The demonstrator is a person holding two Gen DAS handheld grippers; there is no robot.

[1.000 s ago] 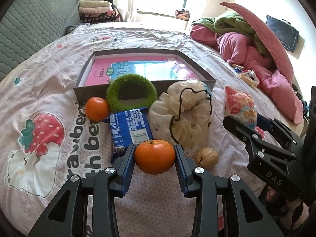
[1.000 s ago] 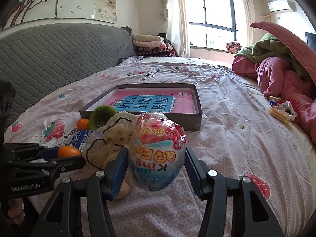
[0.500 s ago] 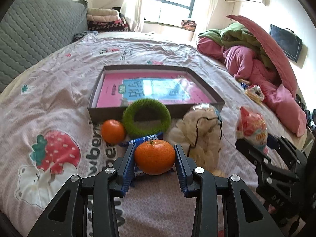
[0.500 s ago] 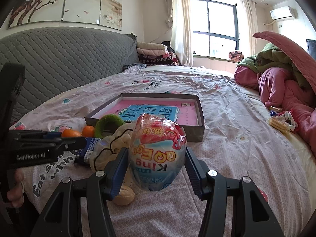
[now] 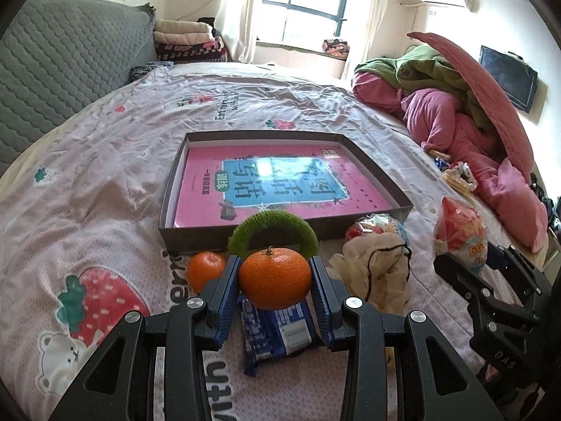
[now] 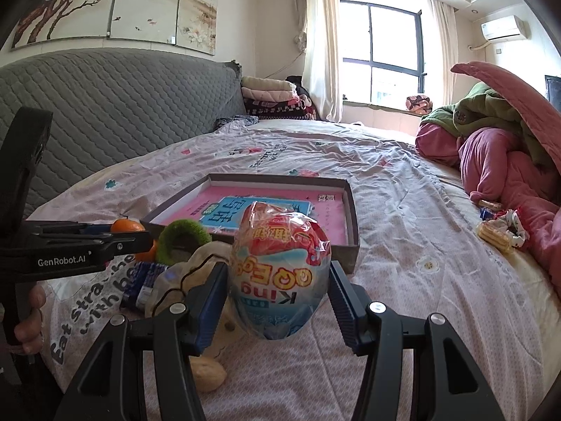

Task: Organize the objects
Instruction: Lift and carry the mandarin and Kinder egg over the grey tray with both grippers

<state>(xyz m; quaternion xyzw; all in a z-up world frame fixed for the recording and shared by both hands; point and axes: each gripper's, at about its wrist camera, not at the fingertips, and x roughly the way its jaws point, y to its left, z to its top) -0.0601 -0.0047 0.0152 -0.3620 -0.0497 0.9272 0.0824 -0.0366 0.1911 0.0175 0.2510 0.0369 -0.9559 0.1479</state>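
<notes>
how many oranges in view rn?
2. One orange is clamped in the left claw; the other orange lies on the bedspread by the box's near corner. More could hide behind clutter.

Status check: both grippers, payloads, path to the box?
Left gripper shut on orange. Right gripper shut on egg-shaped snack pack. Box ahead holds only a pink book; green ring leans on near wall.

Daylight is pouring through the overexposed window [image 5: 308,3], glaring off the book cover [image 5: 277,168]; fisheye edges are bending, corners darkening.
</notes>
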